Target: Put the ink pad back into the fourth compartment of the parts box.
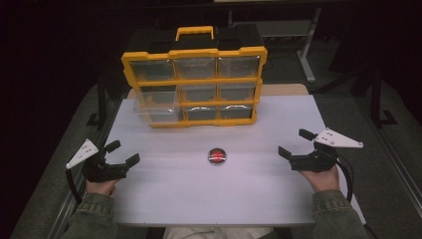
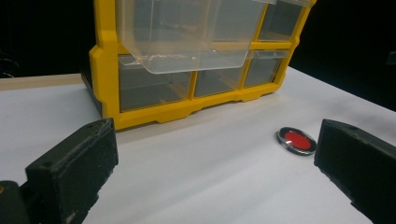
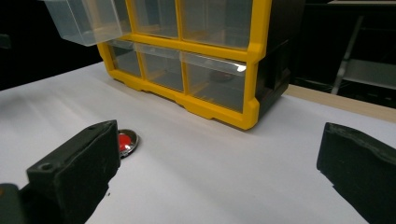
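Observation:
A yellow organiser cabinet [image 1: 195,84] with clear drawers stands at the back of the white table [image 1: 214,194]. Its middle-left drawer [image 1: 155,102] is pulled out; the same drawer [image 2: 187,37] hangs over the table in the left gripper view. A small round red badge with a metal rim [image 1: 217,156] lies flat in the middle of the table, and the badge [image 2: 297,140] shows beside the right jaw in the left gripper view. My left gripper [image 1: 122,152] rests at the table's left edge, open and empty. My right gripper [image 1: 295,143] rests at the right, open and empty, with the badge [image 3: 126,142] past its left jaw.
The cabinet [image 3: 196,60] has a yellow carry handle [image 1: 195,32] on top. A metal frame and table legs [image 1: 308,50] stand in the dark behind the table. A wooden edge [image 1: 283,89] shows beside the cabinet's right side.

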`<state>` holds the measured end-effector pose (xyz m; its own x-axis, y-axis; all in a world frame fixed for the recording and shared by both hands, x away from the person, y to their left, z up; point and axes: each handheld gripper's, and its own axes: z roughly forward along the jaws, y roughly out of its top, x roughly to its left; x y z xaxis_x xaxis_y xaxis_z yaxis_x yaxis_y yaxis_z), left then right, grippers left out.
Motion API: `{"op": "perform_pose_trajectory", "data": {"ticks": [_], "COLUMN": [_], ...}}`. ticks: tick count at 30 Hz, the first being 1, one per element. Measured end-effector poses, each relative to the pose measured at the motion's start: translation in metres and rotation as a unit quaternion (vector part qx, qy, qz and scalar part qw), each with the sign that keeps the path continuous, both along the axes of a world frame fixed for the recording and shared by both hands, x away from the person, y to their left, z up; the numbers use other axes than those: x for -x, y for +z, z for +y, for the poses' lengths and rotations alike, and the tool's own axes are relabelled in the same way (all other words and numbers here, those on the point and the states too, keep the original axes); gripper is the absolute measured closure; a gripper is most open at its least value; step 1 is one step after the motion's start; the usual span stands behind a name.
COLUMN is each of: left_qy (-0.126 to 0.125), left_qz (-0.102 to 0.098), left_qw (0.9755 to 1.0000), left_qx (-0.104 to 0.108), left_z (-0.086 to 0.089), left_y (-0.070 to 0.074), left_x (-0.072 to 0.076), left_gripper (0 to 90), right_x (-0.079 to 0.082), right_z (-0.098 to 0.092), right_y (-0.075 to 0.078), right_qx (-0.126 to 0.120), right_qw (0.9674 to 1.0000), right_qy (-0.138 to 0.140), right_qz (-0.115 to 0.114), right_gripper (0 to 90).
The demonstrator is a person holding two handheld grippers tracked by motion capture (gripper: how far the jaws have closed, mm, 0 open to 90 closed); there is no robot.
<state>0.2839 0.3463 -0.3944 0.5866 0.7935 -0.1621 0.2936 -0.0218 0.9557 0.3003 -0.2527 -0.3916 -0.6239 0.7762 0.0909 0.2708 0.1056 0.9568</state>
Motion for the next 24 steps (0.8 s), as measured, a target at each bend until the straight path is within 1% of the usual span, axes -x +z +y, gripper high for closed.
{"op": "perform_pose_trajectory", "data": {"ticks": [2, 3, 4, 8, 10, 12, 14, 16, 17, 19, 20, 22, 24], "left_qy": [0.0, 0.0, -0.002, -0.005, -0.006, -0.006, -0.007, -0.007, -0.006, -0.004, -0.002, 0.0, -0.004], "left_qz": [-0.003, -0.004, -0.004, -0.008, -0.007, -0.008, -0.008, -0.004, -0.006, -0.001, 0.002, 0.002, 0.002], "left_qw": [1.0, 1.0, 1.0, 0.9999, 1.0, 0.9999, 0.9999, 1.0, 0.9999, 0.9998, 0.9998, 0.9998, 1.0], "left_qx": [0.0, 0.001, 0.001, -0.005, 0.0, -0.001, 0.007, 0.004, 0.006, 0.018, 0.02, 0.019, 0.007], "left_z": [0.0, 0.0, 0.0, -0.002, -0.002, -0.001, -0.001, 0.0, 0.001, 0.002, 0.002, 0.002, 0.0], "left_y": [0.0, 0.0, 0.0, 0.002, 0.002, 0.002, 0.003, 0.005, 0.005, 0.007, 0.007, 0.009, 0.011], "left_x": [0.0, 0.0, 0.001, 0.0, 0.0, 0.0, -0.002, -0.004, -0.005, -0.008, -0.008, -0.01, -0.01], "left_gripper": [0.0, 0.0, 0.0, 0.0, 0.0, 0.0, 0.0, 0.0, 0.0, 0.0, 0.0, 0.0, 0.0], "right_x": [0.0, 0.0, 0.0, 0.0, 0.001, 0.0, 0.0, 0.0, 0.0, -0.002, -0.002, -0.002, -0.002], "right_z": [-0.001, -0.001, 0.0, 0.001, 0.001, 0.0, 0.0, 0.0, 0.0, -0.001, -0.002, -0.003, -0.003], "right_y": [-0.001, -0.001, -0.002, -0.002, -0.001, -0.002, -0.003, -0.004, -0.004, -0.005, -0.005, -0.006, -0.006], "right_qx": [-0.013, -0.013, -0.008, -0.006, -0.002, 0.0, 0.005, 0.004, 0.004, -0.003, -0.004, -0.005, -0.005], "right_qw": [0.9999, 0.9999, 0.9999, 1.0, 1.0, 1.0, 1.0, 1.0, 1.0, 0.9999, 0.9999, 0.9999, 0.9999], "right_qy": [0.003, 0.003, 0.005, 0.006, 0.004, 0.003, 0.003, 0.003, 0.003, 0.002, 0.0, -0.002, -0.004], "right_qz": [0.009, 0.009, 0.009, 0.005, 0.004, 0.004, 0.004, 0.006, 0.006, 0.012, 0.013, 0.015, 0.016], "right_gripper": [0.0, 0.0, 0.0, 0.0, 0.0, 0.0, 0.0, 0.0, 0.0, 0.0, 0.0, 0.0, 0.0]}}
